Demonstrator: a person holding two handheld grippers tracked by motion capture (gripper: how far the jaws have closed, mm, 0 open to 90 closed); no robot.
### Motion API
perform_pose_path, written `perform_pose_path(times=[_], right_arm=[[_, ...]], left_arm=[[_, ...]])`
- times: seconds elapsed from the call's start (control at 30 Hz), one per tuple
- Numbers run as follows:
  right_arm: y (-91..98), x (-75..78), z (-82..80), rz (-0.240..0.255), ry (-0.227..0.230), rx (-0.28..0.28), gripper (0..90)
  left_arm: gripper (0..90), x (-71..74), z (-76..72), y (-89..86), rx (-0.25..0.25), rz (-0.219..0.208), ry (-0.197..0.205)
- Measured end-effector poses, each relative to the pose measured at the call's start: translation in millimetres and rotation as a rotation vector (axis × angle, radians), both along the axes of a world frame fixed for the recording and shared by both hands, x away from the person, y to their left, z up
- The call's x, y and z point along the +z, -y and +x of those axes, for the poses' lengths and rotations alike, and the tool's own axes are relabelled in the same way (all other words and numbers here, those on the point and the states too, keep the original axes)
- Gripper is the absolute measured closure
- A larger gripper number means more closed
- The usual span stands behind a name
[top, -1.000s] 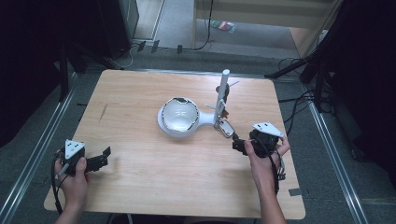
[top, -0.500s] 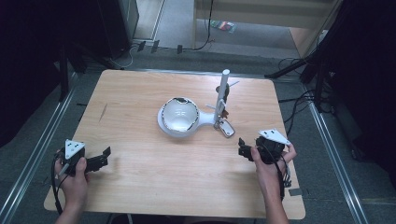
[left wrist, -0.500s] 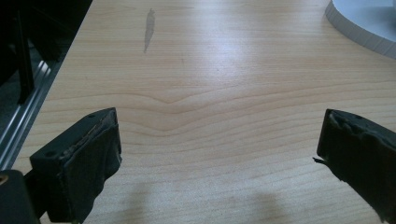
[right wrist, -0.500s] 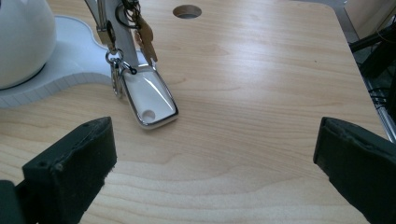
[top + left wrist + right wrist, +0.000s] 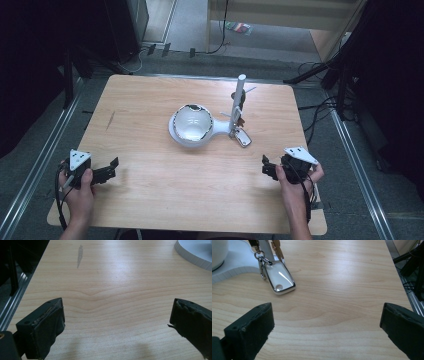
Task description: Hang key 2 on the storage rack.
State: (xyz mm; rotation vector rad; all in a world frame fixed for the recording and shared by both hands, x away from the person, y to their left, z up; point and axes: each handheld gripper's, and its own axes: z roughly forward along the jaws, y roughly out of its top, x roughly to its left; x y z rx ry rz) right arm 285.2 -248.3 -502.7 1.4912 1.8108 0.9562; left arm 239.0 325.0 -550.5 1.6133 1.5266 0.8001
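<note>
A white stand with a round bowl-like base and an upright post sits mid-table. A white key fob hangs from it on a ring and rests on the wood; the fob lies ahead and left of my right gripper. My right gripper is held at the table's right front, jaws wide apart over bare wood. My left gripper is at the left front, also open, nothing between its fingers. The stand's base edge shows far right in the left gripper view.
The wooden table has a dark scuff at its left side. Metal rails run along both sides of the table. Cables lie on the floor to the right.
My right gripper has drawn back from the key fob toward the table's front right edge. The left gripper has stayed put.
</note>
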Motion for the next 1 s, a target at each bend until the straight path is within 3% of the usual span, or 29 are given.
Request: perform_pose_path(times=[1.0], right_arm=[[50.9,-29.0,-24.5,0.006,-0.036,-0.081,0.0]], left_arm=[[0.0,-0.1,-0.2,0.6,-0.001,0.004,0.001]])
